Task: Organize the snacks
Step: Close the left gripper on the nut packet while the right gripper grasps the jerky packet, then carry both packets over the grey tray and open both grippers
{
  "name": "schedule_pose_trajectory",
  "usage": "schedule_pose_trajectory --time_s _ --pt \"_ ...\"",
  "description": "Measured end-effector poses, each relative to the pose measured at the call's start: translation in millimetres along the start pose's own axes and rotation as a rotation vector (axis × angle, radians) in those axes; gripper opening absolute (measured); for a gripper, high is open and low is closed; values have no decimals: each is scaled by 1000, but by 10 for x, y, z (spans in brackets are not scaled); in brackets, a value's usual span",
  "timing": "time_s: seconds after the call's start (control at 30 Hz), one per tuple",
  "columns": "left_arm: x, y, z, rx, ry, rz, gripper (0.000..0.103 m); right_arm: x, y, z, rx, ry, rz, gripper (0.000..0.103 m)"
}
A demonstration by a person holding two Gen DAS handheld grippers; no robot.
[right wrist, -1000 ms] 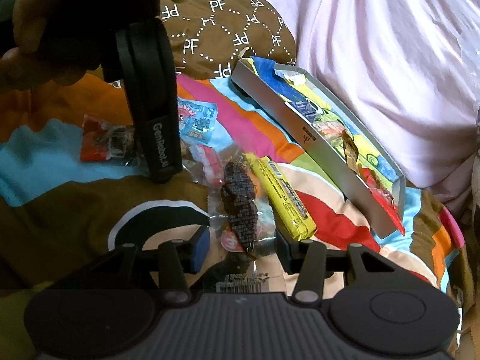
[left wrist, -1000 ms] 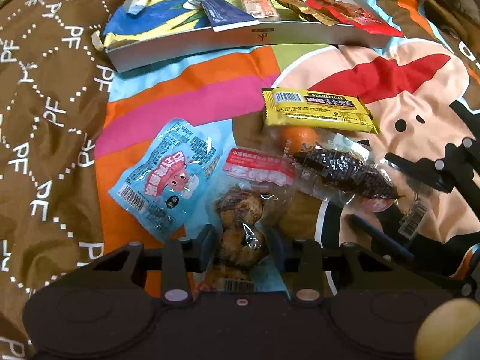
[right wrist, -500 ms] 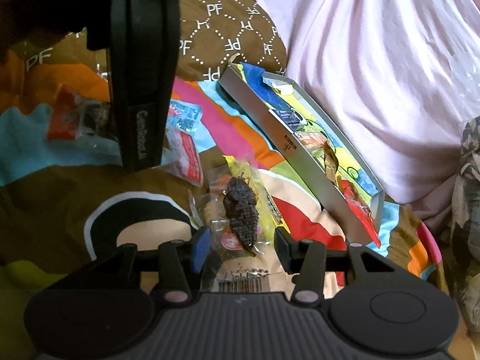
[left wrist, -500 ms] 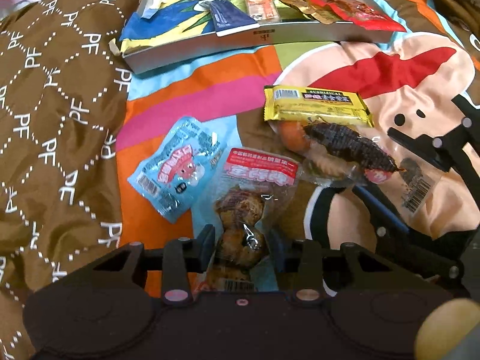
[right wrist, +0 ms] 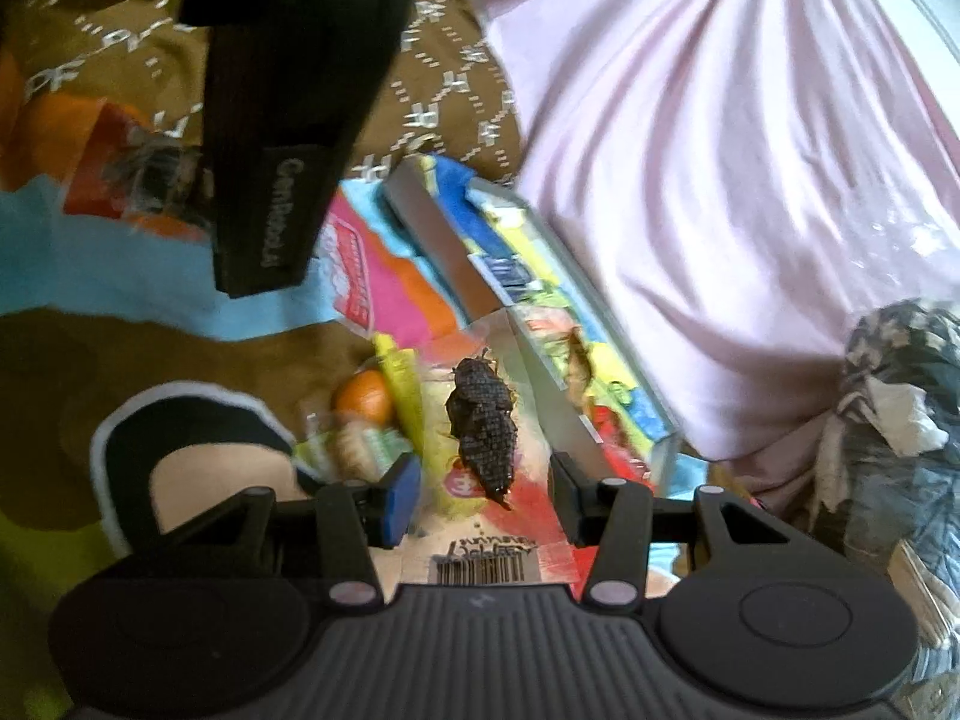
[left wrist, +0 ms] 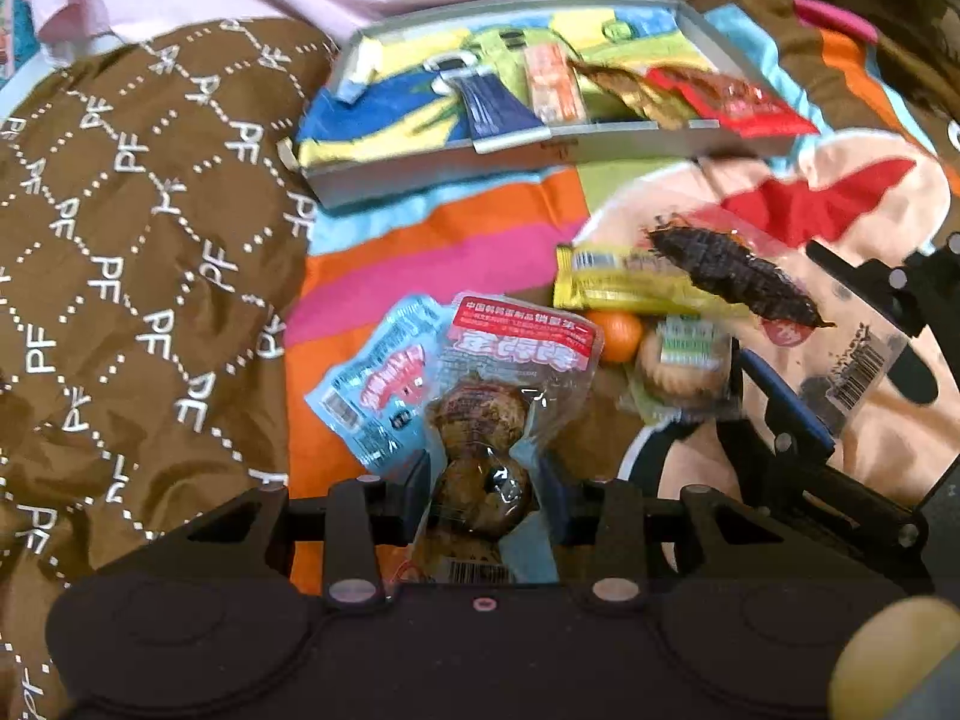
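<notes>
Left wrist view alone shows the left hand-held gripper [left wrist: 485, 483] clamping the egg pack [left wrist: 486, 420]; right hand-held gripper [right wrist: 483, 498] clamps the dark snack pack [right wrist: 483, 426].

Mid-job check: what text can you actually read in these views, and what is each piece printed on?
"PF", repeated: brown quilt.
"GenRobot.AI", roughly: strap of the left hand-held gripper.
Red-topped meat pack: Chinese print, blurred.
Yellow bar, blue pouch, barcode label: unreadable.

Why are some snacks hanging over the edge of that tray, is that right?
It looks untidy. In the tray, a dark blue packet and a red packet overhang the front rim. An orange also sits among loose packets on the blanket.
</notes>
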State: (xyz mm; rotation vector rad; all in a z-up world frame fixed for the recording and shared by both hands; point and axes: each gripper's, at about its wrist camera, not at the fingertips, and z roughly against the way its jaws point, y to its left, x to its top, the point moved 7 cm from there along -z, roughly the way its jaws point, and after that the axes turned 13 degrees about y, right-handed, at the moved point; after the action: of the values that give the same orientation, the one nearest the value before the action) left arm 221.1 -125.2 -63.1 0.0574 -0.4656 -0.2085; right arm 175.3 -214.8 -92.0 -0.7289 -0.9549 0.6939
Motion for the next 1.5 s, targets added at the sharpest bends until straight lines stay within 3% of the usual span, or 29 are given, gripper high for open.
schedule_pose_trajectory --time_s 0.27,0.43,0.67,0.97,1.2,1.5 --pt "328 106 175 0 -84 58 41 93 -355 38 -94 -76 -143 51" --pt "656 169 305 25 -142 58 41 129 -579 -168 -165 -103 -205 52" --pt "1153 198 449 48 -238 86 42 189 -857 -372 -194 -113 -301 52" --pt "1780 216 469 60 -323 163 42 281 -1026 -643 -226 -143 -310 52" --pt "2101 262 188 79 -335 209 42 336 -1119 -1010 -186 -127 -368 52" --pt "2240 179 -211 82 -336 201 42 268 -1232 -1447 20 -30 -574 53"
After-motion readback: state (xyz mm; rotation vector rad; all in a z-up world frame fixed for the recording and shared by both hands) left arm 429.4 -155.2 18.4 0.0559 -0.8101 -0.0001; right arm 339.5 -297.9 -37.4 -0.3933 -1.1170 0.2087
